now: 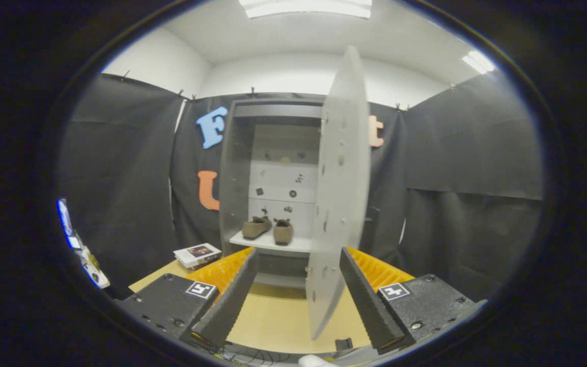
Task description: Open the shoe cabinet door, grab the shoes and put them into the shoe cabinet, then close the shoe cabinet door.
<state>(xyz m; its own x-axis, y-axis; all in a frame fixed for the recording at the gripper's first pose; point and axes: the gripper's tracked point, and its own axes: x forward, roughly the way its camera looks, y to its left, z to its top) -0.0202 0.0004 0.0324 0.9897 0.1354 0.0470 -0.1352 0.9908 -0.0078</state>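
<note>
My gripper [298,293] is wide, holding nothing. 2 shoes [268,228] sit on the cabinet [232,168] shelf, frame center. Door [342,193] stands ajar, edge-on between my fingers, nearer the right one. Closing likely means pushing it left.

matt white door [342,193], suede-like shoes [268,229]

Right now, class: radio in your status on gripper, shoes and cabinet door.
Gripper open, holding nothing. Both shoes on cabinet shelf. Door swung open, its edge between the fingers; closing not yet done.
</note>
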